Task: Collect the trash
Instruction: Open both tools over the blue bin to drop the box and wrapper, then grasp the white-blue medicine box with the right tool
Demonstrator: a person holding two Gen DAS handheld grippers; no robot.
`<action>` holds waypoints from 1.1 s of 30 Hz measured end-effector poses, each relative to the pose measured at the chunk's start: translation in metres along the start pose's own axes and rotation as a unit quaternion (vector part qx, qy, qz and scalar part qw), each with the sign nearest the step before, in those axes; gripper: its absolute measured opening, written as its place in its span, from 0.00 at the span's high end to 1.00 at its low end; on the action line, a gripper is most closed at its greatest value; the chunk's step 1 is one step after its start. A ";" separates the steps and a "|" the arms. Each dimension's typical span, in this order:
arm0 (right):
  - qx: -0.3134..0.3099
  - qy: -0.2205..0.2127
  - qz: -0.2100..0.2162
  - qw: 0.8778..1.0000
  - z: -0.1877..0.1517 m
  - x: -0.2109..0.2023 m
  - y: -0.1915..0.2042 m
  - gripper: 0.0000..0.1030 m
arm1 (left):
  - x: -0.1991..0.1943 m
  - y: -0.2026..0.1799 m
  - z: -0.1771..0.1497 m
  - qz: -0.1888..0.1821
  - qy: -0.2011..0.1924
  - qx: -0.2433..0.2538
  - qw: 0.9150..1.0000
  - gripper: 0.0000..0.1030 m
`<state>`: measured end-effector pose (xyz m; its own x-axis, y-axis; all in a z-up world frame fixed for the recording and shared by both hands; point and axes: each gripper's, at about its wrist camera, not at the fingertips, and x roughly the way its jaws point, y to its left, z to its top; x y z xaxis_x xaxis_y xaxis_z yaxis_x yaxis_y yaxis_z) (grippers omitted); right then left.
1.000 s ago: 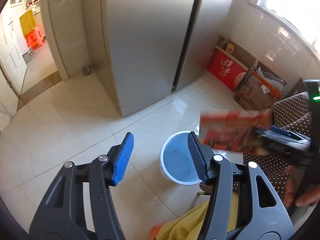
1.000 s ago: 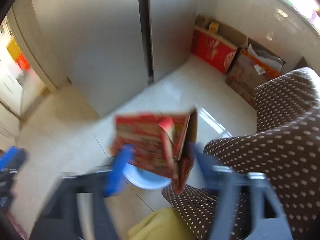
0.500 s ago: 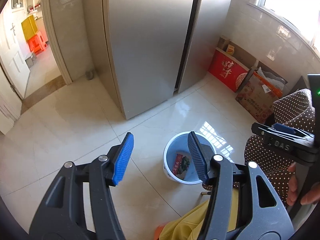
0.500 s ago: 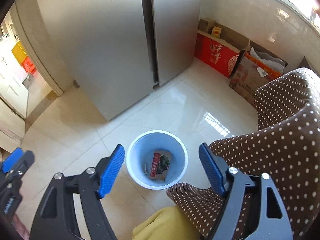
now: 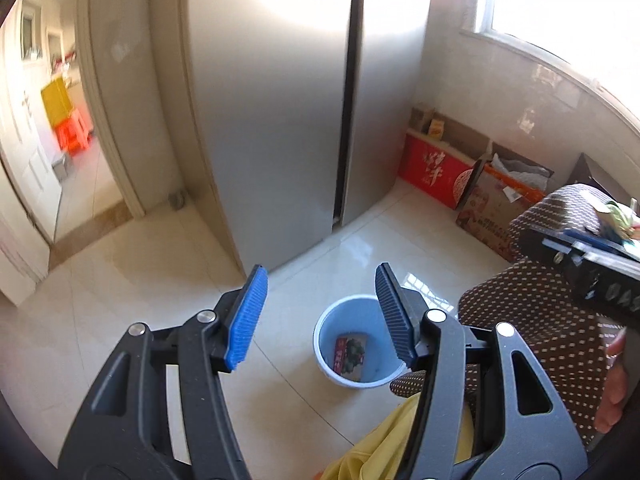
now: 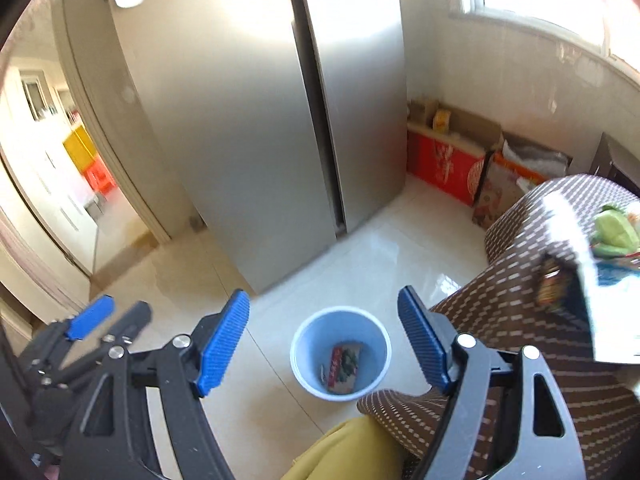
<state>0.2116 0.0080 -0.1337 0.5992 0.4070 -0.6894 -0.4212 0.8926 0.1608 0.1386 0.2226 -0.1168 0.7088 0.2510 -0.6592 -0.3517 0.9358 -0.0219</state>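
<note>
Both the left gripper (image 5: pixel 320 312) and right gripper (image 6: pixel 324 340) gape empty. The red box (image 6: pixel 343 368) lies in the blue bin (image 6: pixel 304 332). Wrappers (image 6: pixel 616 236) at three o'clock on the tabletop (image 6: pixel 520 300) could slip from a hasty pinch.

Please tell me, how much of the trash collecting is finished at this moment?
Done: one red box lies in the blue bin. In hand: nothing; the left gripper and right gripper are both open and empty. Left: wrappers on the dotted cloth at the right, apparently trash.
</note>
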 end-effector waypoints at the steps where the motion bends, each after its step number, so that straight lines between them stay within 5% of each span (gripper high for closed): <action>1: 0.002 -0.012 0.001 1.000 0.001 -0.013 -0.004 0.27 | -0.007 -0.006 0.001 -0.003 -0.009 0.006 1.000 0.46; 11: 0.045 -0.122 -0.019 0.991 -0.009 -0.134 -0.061 0.27 | -0.064 -0.086 0.003 -0.052 -0.069 0.061 0.994 0.46; 16: 0.060 -0.149 -0.068 0.985 -0.024 -0.171 -0.100 0.27 | -0.080 -0.126 0.005 -0.081 -0.086 0.085 0.989 0.46; 27: 0.148 -0.121 -0.144 0.971 -0.053 -0.177 -0.209 0.24 | -0.089 -0.198 0.003 -0.148 -0.078 0.115 0.979 0.44; 33: 0.191 -0.077 -0.131 0.970 -0.059 -0.147 -0.237 0.24 | -0.074 -0.219 0.000 -0.162 -0.055 0.117 0.978 0.39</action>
<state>0.1833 -0.2748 -0.1118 0.7582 0.1544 -0.6335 0.0250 0.9640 0.2649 0.1628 -0.0011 -0.0632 0.8255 -0.0557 -0.5616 0.0431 0.9984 -0.0356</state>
